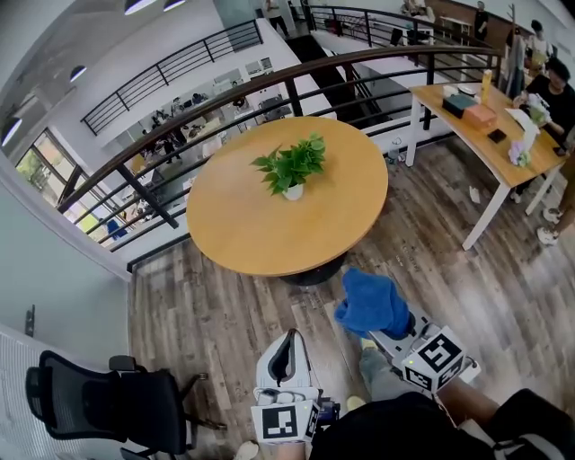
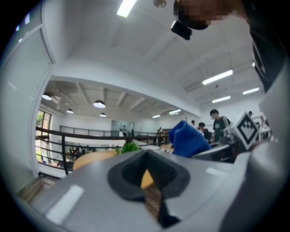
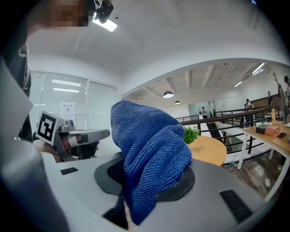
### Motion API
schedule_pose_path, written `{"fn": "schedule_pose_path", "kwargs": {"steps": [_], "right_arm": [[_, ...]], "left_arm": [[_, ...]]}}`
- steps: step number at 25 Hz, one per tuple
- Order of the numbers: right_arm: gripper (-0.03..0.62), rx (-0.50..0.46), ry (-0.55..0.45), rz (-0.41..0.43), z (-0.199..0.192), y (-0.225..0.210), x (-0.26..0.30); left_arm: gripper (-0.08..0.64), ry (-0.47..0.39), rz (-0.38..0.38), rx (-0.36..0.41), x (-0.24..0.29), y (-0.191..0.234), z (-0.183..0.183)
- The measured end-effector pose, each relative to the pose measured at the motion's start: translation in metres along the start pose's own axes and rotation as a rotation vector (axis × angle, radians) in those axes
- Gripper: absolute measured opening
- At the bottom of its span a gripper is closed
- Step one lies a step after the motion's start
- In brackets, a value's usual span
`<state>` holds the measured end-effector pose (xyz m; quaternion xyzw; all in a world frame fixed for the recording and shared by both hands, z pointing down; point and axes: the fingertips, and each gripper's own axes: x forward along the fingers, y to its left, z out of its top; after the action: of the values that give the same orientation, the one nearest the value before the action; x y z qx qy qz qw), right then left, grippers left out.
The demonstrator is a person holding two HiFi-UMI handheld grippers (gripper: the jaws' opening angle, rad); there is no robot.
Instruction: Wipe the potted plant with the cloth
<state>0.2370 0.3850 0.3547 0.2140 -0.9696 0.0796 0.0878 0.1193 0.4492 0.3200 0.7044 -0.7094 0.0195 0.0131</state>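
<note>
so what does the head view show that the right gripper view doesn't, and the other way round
Only the head view: the black office chair and the marker cube on the right gripper. Only the right gripper view: the camera on the person's head. Both: the blue cloth in the right gripper, the potted plant on the round table, the left gripper, the railing.

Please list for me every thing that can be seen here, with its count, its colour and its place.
round table: one, light wood, centre
potted plant: one, green, white pot, on the round table
desk: one, wood with white legs, right
office chair: one, black, lower left
railing: one, dark, behind the round table
cloth: one, blue, in the jaws of the right gripper
left gripper: one, grey, jaws shut, empty
right gripper: one, grey, jaws shut on the cloth
</note>
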Motion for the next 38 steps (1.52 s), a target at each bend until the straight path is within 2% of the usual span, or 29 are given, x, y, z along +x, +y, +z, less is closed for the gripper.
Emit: {"fn": "schedule_pose_path", "kwargs": {"steps": [12, 23, 30, 38], "right_arm": [[0.135, -0.017, 0.035, 0.050, 0.026, -0.107, 0.122], [0.135, -0.007, 0.065, 0.091, 0.049, -0.200, 0.195], [0.135, -0.008, 0.066, 0.113, 0.054, -0.236, 0.219], [0.135, -0.019, 0.059, 0.109, 0.058, -0.264, 0.240]], "left_arm": [[0.000, 0.041, 0.029, 0.010, 0.153, 0.059, 0.004], [0.000, 0.079, 0.055, 0.013, 0.276, 0.088, 0.008], [0.000, 0.086, 0.075, 0.027, 0.320, 0.095, 0.011], [0.000, 0.087, 0.126, 0.044, 0.338, 0.115, 0.010]]}}
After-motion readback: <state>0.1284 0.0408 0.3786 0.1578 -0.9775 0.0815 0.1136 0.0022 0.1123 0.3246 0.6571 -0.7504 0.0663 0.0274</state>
